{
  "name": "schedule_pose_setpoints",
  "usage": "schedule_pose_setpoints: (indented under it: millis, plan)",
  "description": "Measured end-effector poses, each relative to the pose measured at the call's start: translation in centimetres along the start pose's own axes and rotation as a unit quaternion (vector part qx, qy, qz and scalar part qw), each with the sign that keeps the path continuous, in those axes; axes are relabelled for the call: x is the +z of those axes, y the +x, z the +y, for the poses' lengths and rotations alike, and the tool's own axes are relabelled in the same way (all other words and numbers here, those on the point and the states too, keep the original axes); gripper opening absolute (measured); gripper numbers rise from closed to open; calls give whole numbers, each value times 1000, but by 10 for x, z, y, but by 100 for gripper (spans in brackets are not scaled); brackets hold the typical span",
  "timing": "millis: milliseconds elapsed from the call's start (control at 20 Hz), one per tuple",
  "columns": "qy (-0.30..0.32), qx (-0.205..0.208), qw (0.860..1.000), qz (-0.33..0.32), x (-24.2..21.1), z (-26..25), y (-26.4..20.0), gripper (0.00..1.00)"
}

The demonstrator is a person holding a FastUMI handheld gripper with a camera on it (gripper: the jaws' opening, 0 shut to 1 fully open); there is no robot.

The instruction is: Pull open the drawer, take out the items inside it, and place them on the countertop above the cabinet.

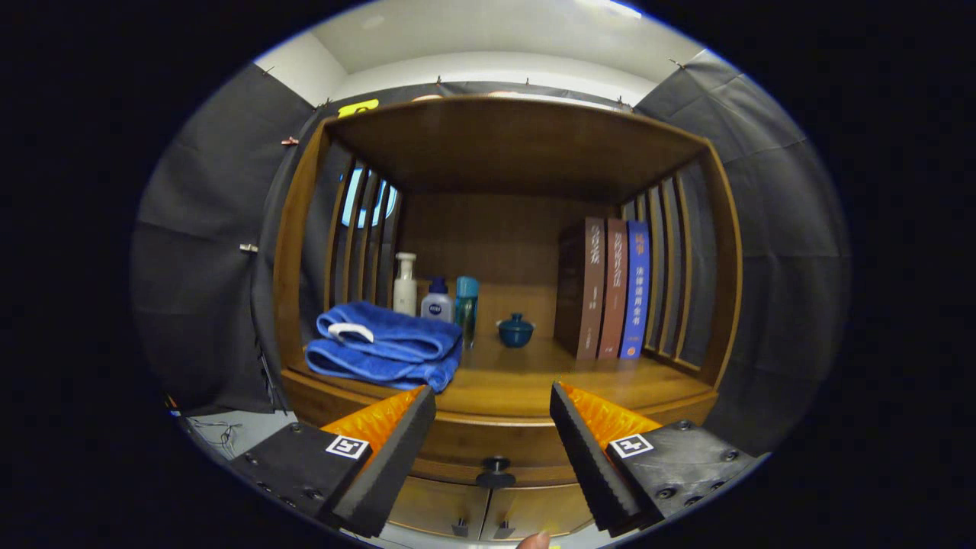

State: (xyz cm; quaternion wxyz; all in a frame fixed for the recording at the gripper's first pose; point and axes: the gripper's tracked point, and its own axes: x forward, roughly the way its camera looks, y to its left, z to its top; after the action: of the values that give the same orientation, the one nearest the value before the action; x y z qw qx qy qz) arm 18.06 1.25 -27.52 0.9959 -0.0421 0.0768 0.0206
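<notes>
- Gripper view faces a wooden cabinet [496,229] with an open shelf bay above a drawer [496,446].
- Tool [492,400] has its fingers spread wide, nothing held between them.
- Drawer sits shut under the front edge of the counter [526,389]; its dark round knob [496,471] lies between the fingers, a little below their tips.
- What is inside the drawer cannot be seen.
- Two lower doors [488,509] with small handles sit beneath the drawer.
- A folded blue towel [385,347] lies at the counter's front left corner, just beyond the left finger.
- Behind the towel, toward the back left, stand a white pump bottle [405,286], a small white bottle [437,301] with a blue cap, and a teal bottle [466,305].
- A small blue lidded pot [515,330] sits near the middle of the counter, apart from the bottles.
- Three books [610,288] stand upright at the right side, touching one another, next to the slatted side wall.
- A fingertip [534,540] shows below the doors.
</notes>
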Motion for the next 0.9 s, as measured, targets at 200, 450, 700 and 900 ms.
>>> schedule_pose_setpoints:
  millis: [200,450,700,900]
  plan:
    - [0,-19,999,37,-41,-9,12,99]
    - [27,-22,996,79,-81,-11,21,98]
    - [27,-27,991,127,-117,-12,26,65]
    - [28,-23,992,118,-114,-12,31,36]
